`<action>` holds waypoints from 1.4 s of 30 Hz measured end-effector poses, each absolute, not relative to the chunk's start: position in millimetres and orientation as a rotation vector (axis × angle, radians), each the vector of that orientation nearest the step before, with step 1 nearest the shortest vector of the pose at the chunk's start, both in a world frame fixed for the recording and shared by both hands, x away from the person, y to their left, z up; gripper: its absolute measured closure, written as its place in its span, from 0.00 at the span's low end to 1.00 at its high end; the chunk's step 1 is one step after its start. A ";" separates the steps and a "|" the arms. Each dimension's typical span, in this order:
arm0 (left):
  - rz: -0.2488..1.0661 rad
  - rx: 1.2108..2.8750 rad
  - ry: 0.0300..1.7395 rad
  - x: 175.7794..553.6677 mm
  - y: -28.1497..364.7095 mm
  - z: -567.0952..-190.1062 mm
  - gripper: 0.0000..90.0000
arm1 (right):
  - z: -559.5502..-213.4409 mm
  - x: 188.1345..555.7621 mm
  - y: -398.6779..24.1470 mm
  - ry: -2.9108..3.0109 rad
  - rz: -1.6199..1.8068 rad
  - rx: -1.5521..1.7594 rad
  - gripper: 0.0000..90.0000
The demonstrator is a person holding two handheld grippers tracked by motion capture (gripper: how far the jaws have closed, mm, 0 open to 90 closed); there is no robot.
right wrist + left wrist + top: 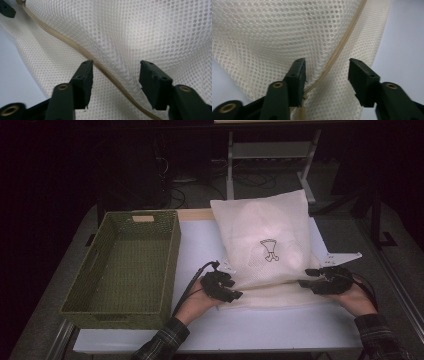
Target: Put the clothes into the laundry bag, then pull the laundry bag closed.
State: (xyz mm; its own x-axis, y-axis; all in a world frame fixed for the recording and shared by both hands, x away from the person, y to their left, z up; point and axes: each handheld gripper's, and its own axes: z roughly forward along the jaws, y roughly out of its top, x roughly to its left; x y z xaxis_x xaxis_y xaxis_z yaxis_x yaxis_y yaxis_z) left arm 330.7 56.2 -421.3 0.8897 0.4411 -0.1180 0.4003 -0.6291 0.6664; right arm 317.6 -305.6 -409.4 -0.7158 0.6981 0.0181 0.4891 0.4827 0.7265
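The left tool (231, 290) sits low in the middle of the high view, and the right tool (311, 277) sits to its right. Both have their jaws spread, pinching nothing. Between each pair lies the mesh bag (265, 245) with its tan zipper (338, 50) (it looks zipped shut). The bag rests on the counter (200, 250), center right, just beside the green basket (127, 265). It is not in the basket yet, so that may be left. Its long side runs from the tools toward the top of the frame.
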 end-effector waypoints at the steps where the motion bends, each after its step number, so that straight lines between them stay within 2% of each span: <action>1: 0.080 2.319 0.603 329.7 56.8 -420.1 0.47 | -408.6 317.2 -304.9 2.450 1.073 1.004 0.45; 3: 0.092 2.305 0.604 328.2 59.1 -417.5 0.39 | -405.6 316.0 -302.9 2.431 1.095 0.985 0.38; 5: 0.107 2.296 0.606 326.9 62.3 -414.4 0.37 | -404.2 315.5 -302.3 2.426 1.098 0.979 0.37; 11: 0.151 2.257 0.638 320.1 71.0 -409.1 0.18 | -396.8 310.9 -295.1 2.401 1.125 0.928 0.33; 32: 0.224 2.221 0.735 279.7 96.5 -423.5 0.14 | -378.3 302.5 -263.3 2.437 1.163 0.793 0.33; 42: 0.209 2.260 0.743 265.3 103.7 -429.1 0.14 | -366.3 305.2 -226.4 2.474 1.192 0.679 0.34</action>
